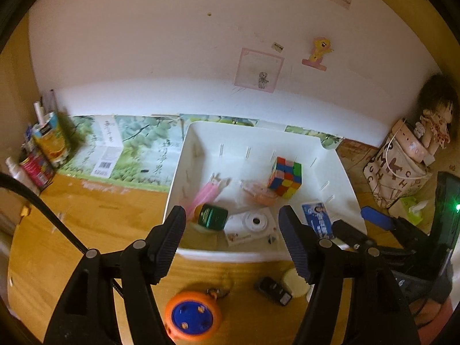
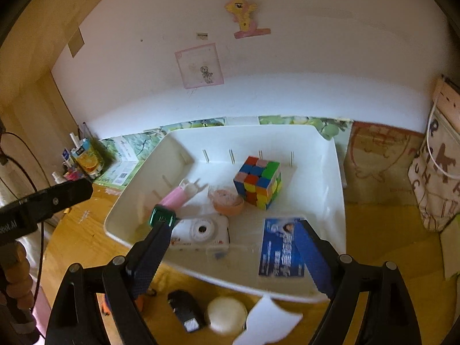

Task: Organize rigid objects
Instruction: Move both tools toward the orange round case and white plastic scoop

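Your wooden table (image 1: 95, 224) stands against a white wall, with a white bin (image 1: 258, 141) holding a puzzle cube (image 1: 285, 176), a toy camera (image 1: 253, 224), a green-capped jar (image 1: 212, 216), a pink tube (image 1: 201, 195) and a blue card (image 1: 317, 220). Your left tongs (image 1: 232, 230) and right tongs (image 2: 233, 244) both stand apart, holding nothing, above the bin's near rim. An orange disc (image 1: 192, 317), a black fob (image 1: 274, 290) and a cream lid (image 1: 294, 281) lie on the table just outside it.
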`<action>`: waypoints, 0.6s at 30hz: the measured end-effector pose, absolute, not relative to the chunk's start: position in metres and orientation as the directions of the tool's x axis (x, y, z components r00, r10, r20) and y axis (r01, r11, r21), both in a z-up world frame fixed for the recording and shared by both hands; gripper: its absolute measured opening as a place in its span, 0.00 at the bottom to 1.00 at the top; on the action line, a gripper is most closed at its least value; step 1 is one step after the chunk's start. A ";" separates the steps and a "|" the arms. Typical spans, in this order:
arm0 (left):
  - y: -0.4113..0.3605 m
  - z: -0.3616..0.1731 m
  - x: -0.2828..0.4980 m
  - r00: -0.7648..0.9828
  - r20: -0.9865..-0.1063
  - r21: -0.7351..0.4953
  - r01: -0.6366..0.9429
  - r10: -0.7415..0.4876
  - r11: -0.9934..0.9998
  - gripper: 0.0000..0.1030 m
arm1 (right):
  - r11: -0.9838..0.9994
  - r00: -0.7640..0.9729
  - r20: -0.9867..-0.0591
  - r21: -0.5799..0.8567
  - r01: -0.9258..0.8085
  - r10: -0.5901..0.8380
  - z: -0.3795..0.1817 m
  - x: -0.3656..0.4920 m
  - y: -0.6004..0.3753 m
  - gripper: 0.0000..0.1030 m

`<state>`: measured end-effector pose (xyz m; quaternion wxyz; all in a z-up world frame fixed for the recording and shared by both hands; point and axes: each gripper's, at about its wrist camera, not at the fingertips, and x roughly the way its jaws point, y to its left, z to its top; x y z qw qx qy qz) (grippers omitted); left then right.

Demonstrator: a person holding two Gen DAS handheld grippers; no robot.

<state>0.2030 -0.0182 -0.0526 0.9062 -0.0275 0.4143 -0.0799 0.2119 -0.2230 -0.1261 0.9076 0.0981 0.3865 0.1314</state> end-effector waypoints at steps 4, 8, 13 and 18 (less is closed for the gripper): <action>-0.023 -0.053 0.179 0.656 -0.744 -0.083 0.093 -0.124 0.992 0.69 | 0.935 0.645 -0.682 0.312 -0.169 0.344 -0.125 0.197 -0.235 0.86; -0.024 -0.058 0.159 0.652 -0.752 -0.078 0.059 -0.097 0.995 0.69 | 0.920 0.618 -0.688 0.352 -0.174 0.380 -0.127 0.186 -0.245 0.86; -0.024 -0.066 0.139 0.639 -0.766 -0.068 0.026 -0.069 0.997 0.69 | 0.902 0.589 -0.693 0.397 -0.169 0.415 -0.133 0.170 -0.260 0.86; -0.021 -0.071 0.123 0.627 -0.778 -0.049 0.002 -0.039 0.999 0.69 | 0.881 0.540 -0.712 0.452 -0.137 0.449 -0.145 0.158 -0.272 0.86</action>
